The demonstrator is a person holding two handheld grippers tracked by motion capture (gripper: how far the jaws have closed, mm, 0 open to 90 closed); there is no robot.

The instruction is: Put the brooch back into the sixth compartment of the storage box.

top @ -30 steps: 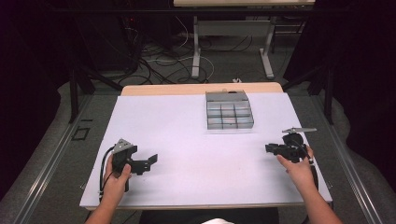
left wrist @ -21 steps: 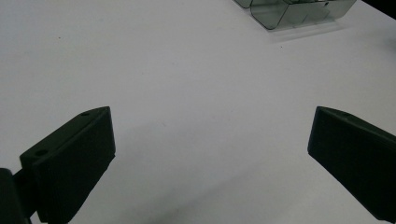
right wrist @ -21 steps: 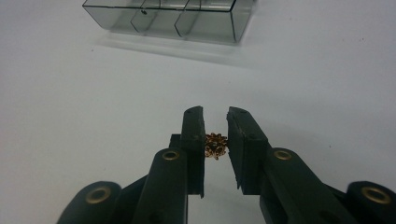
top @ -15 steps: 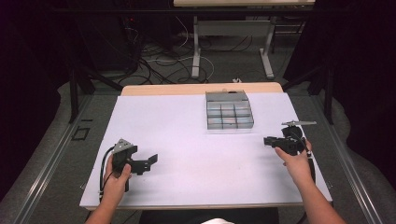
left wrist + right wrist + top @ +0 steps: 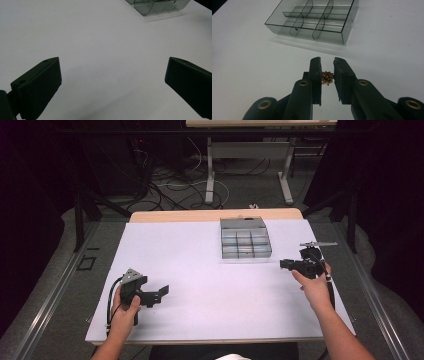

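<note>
A smoky clear compartment box (image 5: 246, 240) stands on the white table top (image 5: 200, 270), right of centre toward the far side. My right gripper (image 5: 285, 264) hovers just right of and nearer than the box, pointing left. In the right gripper view its jaws (image 5: 327, 62) are shut on a small gold bead cluster (image 5: 327, 78), with the box (image 5: 312, 20) ahead of them, lid open and compartments bare. My left gripper (image 5: 161, 293) rests near the front left, open. In the left gripper view its jaws (image 5: 112, 72) stand wide apart over bare table, nothing between them.
A wooden strip (image 5: 215, 215) edges the table's far side. Beyond it are table legs (image 5: 210, 170) and cables (image 5: 165, 190) on the floor. A corner of the box (image 5: 160, 6) shows at the top of the left gripper view.
My right gripper has lifted and drifted a little toward the box, still holding the gold cluster. The left gripper has stayed put.
</note>
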